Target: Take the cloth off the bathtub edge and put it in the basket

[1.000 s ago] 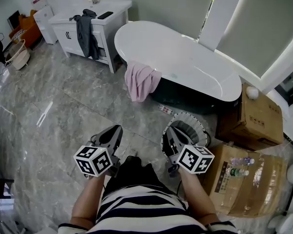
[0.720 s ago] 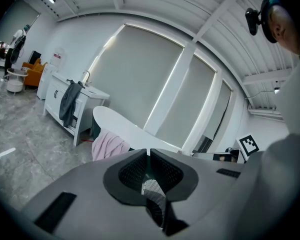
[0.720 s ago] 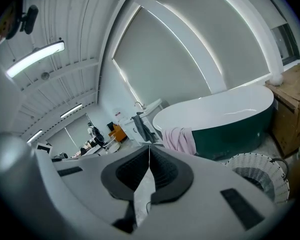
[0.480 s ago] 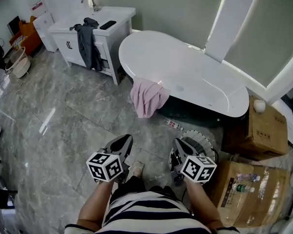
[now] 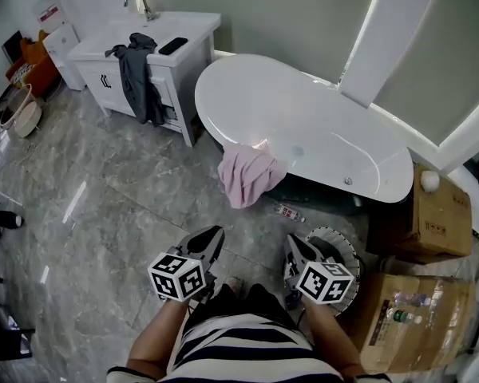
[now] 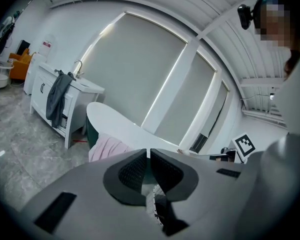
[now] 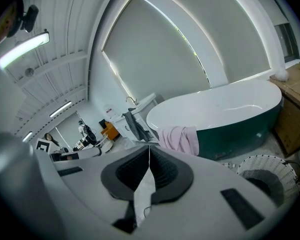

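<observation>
Nearest the person, the left gripper [image 5: 216, 232] [image 6: 148, 152] has its black, ribbed, wedge-shaped fingers pressed flat together with nothing between them. The right gripper [image 5: 290, 241] [image 7: 149, 147] is the same: fingers closed tip to tip and empty. Both hang above the glossy grey veined stone floor [image 5: 104, 190], short of the bathtub, and neither touches anything.

Just past the right gripper, between it and the bathtub, stands the round white woven basket [image 5: 345, 249] [image 7: 268, 163], with an openwork rim and a dark inside.

The oval white bathtub [image 5: 203, 102] [image 7: 225, 109] is smooth and glossy within, and its outer wall is dark green. The soft pink cloth [image 5: 250, 174] [image 6: 106, 148] [image 7: 180, 138] hangs in loose folds over the tub's near edge and down its outer side, well apart from both grippers.

Right of the tub sit brown cardboard boxes [image 5: 431, 218]. Left of the tub stands a white cabinet [image 5: 104, 74] whose worktop carries a curved metal tap [image 5: 140, 3]. A limp dark grey garment [image 5: 136, 74] [image 6: 56, 96] hangs down its front.
</observation>
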Available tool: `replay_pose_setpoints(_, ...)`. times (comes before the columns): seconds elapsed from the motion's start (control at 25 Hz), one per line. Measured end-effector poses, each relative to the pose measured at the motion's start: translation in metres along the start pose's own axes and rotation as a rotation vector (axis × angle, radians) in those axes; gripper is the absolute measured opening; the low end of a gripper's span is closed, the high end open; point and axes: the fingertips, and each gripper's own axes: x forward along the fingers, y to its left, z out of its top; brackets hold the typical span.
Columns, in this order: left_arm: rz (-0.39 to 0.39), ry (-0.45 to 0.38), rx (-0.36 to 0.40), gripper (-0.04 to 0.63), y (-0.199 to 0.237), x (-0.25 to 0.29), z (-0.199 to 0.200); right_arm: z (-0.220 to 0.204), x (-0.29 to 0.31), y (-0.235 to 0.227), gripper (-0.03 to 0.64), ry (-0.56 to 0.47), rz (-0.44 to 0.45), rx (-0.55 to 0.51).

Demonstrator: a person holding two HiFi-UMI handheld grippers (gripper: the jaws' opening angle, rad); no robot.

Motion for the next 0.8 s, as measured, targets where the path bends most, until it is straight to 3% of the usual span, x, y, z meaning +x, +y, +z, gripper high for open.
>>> replay_pose_setpoints(0.44,-0.031,0.067,0.012,0.034,0.037,0.049,0.011,0.015,0.054,-0.015,0.028,0.026,-0.036,-0.011)
replay_pose_setpoints(0.8,-0.018,0.108,0.032,0.034,0.052,0.136,0.027,0.053,0.119,-0.054,0.028,0.084,0.008,-0.146)
